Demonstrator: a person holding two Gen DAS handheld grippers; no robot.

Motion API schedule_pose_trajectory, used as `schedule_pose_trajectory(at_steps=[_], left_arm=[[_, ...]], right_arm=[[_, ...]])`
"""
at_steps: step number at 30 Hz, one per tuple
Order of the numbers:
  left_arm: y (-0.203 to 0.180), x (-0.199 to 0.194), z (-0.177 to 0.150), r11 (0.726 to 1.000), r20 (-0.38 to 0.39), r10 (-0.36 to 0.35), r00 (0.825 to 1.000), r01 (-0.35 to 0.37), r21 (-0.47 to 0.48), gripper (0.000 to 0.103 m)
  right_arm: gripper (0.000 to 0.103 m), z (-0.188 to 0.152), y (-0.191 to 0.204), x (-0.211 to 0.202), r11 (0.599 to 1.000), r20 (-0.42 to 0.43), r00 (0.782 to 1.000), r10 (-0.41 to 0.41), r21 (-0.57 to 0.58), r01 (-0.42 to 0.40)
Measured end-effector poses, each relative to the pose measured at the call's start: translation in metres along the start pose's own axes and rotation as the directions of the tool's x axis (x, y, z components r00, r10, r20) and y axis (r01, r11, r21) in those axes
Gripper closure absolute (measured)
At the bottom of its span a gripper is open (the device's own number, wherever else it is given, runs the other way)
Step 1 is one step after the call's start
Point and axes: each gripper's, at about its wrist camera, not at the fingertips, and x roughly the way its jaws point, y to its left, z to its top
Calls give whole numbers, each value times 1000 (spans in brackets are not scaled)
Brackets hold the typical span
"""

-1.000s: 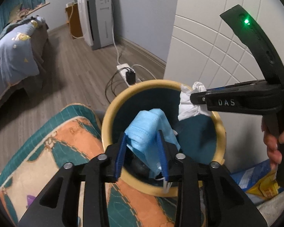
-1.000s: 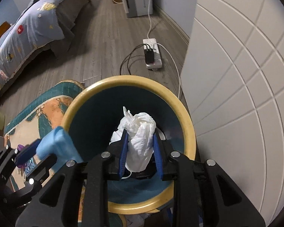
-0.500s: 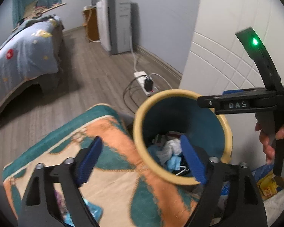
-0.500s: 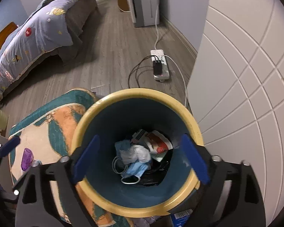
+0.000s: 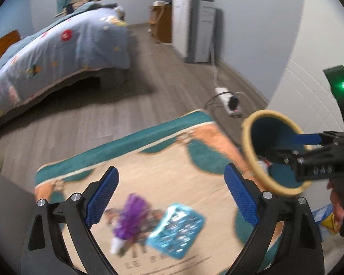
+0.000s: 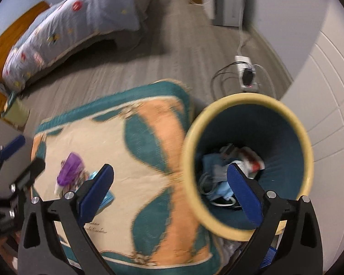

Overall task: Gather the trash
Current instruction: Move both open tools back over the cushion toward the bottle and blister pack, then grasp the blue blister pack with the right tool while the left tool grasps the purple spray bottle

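A bed (image 5: 57, 45) with a blue patterned cover fills the 10 o'clock part of the left wrist view, on a grey wood floor (image 5: 130, 96). A teal, orange and cream rug (image 6: 130, 160) lies at the centre of the right wrist view. The yellow-rimmed bin (image 6: 247, 105) with a dark teal inside stands at the rug's 3 o'clock edge, holding a blue mask, white tissue and other scraps. The left gripper (image 5: 172, 197) has its jaws spread wide with nothing between them, above the rug. The right gripper (image 6: 169, 199) is likewise spread wide and empty, one finger over the bin. On the rug at 6 o'clock in the left view lie a teal packet (image 5: 177, 233) and, just beside it, a purple wrapper (image 5: 130, 220), both blurred
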Motion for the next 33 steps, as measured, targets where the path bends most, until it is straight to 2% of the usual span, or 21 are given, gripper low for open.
schedule_pose_trajectory(at_steps=[5,12,18,22,28,33], left_arm=[[39,-5,-18,999,-26,47,999,-48,-25,11],[82,-13,-36,995,-43,72,996,-75,-65,11],[101,-18,-46,993,-50,85,995,-89,-71,11],[115,-23,-50,992,-44,82,996,-86,-93,11],[130,-25,-56,990,-44,82,996,-87,-115,11],[137,-23,-61,989,-58,91,994,-98,-113,11]], right_arm=[[6,-10,39,18,999,-52,999,0,-48,-3],[6,-22,72,41,999,-112,993,26,-18,-28],[6,-30,96,65,999,-165,986,32,25,-28],[6,-40,108,86,997,-221,974,45,76,-29],[7,-51,116,111,982,-307,945,112,178,-58],[8,-54,123,126,978,-339,934,109,202,-40]])
